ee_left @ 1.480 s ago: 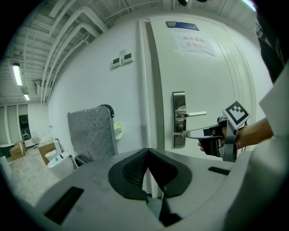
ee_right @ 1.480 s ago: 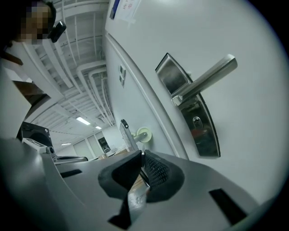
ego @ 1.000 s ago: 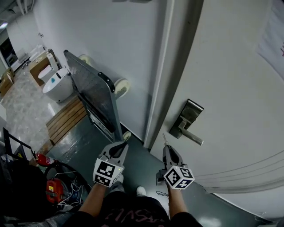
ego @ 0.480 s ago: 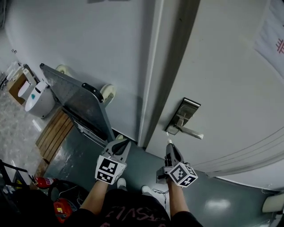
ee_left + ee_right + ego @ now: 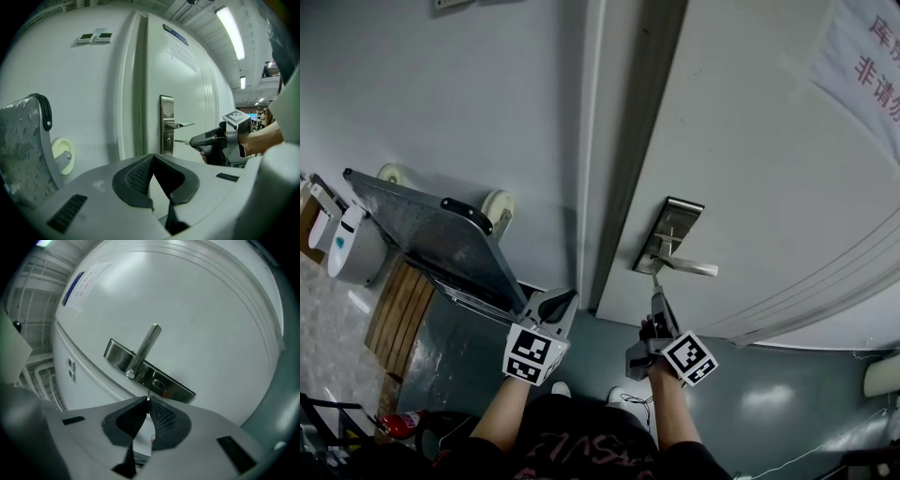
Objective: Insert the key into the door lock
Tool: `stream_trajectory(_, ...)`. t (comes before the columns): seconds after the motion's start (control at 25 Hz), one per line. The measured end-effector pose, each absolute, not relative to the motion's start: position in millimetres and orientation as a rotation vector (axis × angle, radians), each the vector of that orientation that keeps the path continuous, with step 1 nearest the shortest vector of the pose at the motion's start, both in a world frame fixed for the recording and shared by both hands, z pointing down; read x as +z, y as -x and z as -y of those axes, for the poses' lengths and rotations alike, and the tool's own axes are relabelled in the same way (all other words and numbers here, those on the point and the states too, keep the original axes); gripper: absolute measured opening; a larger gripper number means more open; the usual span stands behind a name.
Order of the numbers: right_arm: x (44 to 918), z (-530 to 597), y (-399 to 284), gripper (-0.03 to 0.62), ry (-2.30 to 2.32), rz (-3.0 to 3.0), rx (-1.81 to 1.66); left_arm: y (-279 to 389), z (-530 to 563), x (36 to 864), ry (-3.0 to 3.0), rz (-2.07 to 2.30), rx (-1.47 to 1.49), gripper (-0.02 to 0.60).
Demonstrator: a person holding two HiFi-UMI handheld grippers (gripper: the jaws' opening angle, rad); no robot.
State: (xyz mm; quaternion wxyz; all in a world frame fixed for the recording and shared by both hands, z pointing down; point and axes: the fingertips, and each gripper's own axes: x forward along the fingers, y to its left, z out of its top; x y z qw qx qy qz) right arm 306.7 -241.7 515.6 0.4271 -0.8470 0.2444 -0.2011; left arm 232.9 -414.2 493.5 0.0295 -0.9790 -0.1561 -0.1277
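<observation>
A silver lock plate (image 5: 667,234) with a lever handle (image 5: 689,267) sits on the white door. My right gripper (image 5: 657,298) is shut on a small key (image 5: 654,278), whose blade points up at the plate just below the handle. In the right gripper view the key tip (image 5: 148,396) stands out from the pads, a short way from the keyhole (image 5: 157,384) on the lock plate (image 5: 150,371). The left gripper view shows the key (image 5: 182,141) level with the keyhole and apart from the plate (image 5: 166,124). My left gripper (image 5: 560,302) hangs left of the door frame, shut and empty (image 5: 153,157).
A metal platform cart (image 5: 441,239) leans on the wall at the left, its wheels (image 5: 497,204) toward me. A wooden pallet (image 5: 394,319) and a white fixture (image 5: 347,244) lie further left. A paper notice (image 5: 862,66) hangs on the door. A red extinguisher (image 5: 394,424) lies at the bottom left.
The head view has swung right and closer to the door. My right gripper has rolled and brought the key up near the lock plate. The left gripper has shifted along beside it.
</observation>
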Motion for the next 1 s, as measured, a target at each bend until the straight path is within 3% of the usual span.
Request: stream_trajectory(1.0, 534, 235, -322, 0.078, 1.678, -0.334, -0.358, -251, 403, 502, 2.924, 0.77, -0.365, 0.012)
